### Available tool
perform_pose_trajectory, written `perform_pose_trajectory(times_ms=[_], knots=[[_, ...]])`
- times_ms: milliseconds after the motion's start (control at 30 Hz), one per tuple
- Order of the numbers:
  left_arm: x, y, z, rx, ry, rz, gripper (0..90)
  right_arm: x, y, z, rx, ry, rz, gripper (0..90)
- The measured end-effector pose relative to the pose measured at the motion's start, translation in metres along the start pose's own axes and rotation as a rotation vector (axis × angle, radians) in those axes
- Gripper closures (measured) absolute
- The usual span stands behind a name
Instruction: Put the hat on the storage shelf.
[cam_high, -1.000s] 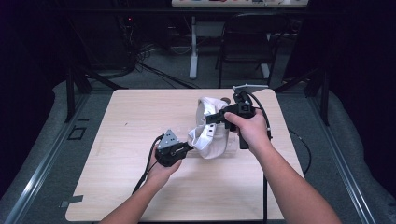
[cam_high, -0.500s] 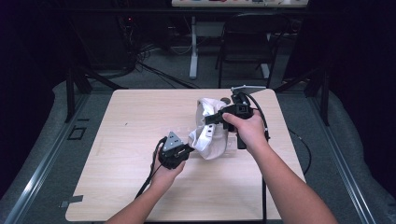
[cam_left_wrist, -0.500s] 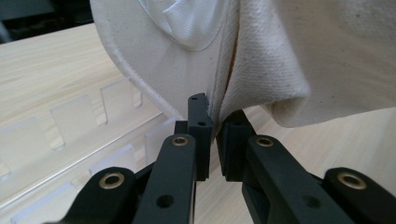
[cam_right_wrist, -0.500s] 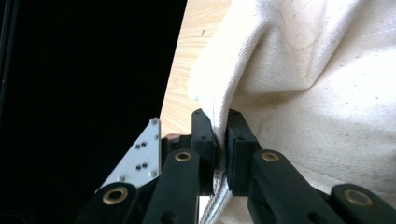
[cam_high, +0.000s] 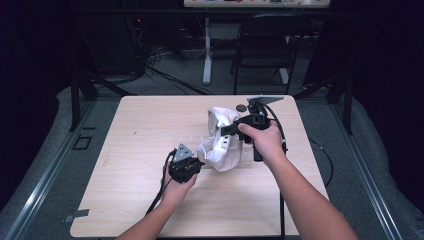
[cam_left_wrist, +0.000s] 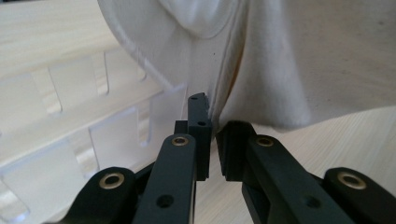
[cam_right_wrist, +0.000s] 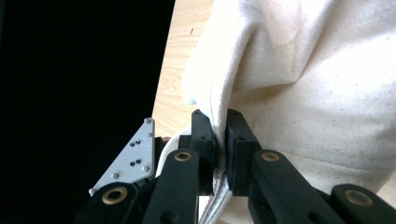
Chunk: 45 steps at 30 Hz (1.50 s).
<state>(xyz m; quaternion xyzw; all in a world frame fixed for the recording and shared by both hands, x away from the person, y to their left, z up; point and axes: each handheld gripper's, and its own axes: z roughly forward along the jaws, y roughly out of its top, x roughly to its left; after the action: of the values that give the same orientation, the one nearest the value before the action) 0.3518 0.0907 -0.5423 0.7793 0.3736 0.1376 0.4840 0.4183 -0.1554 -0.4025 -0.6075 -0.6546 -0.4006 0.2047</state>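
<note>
Cream cloth bag (cam_high: 222, 142) mid-tabletop (cam_high: 130, 130), long axis from near-left to far-right. Left tongs (cam_left_wrist: 212, 135) clamped on near edge; right tongs (cam_right_wrist: 220, 140) clamped on far hem.

A darkened lab or studio set up for recording, with one lit worktable at its centre.

The pale wooden table (cam_high: 150, 200) stands on grey floor covering, ringed by black drapes. Behind it, loose cables (cam_high: 150, 65) trail across the floor past a white stand leg (cam_high: 207, 55) and a black folding chair (cam_high: 265, 47). Metal rails (cam_high: 45, 170) run along both sides of the table, and tape marks (cam_high: 76, 216) dot the floor nearby.
</note>
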Motion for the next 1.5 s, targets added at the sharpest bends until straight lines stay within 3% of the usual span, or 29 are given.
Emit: perform_pose_trajectory(times_ms=[33,267,633,1200,1367,1500], knots=[[0.0008,-0.0022,0.002,0.026,0.006,0.003,85.4,-0.0003,-0.0004,0.002,0.008,-0.006,-0.003,84.3],[0.001,-0.0067,0.0031,0.036,0.003,-0.003,85.3,-0.004,-0.0028,0.0096,0.029,-0.023,-0.01,84.3],[-0.0021,-0.0066,0.0038,0.035,0.021,0.014,85.1,-0.0064,-0.0031,0.0082,0.018,-0.029,-0.011,84.3],[-0.0013,-0.0066,0.0033,0.032,0.02,-0.003,83.2,-0.0065,-0.0021,0.0052,0.009,-0.037,0.003,84.3],[-0.0007,-0.0068,0.0014,0.032,0.016,-0.013,80.6,-0.007,-0.0021,0.0047,-0.005,-0.034,-0.002,84.2],[-0.0004,-0.006,-0.0028,0.021,0.003,-0.016,71.2,-0.0072,-0.0023,0.0028,-0.008,-0.038,-0.007,84.1]])
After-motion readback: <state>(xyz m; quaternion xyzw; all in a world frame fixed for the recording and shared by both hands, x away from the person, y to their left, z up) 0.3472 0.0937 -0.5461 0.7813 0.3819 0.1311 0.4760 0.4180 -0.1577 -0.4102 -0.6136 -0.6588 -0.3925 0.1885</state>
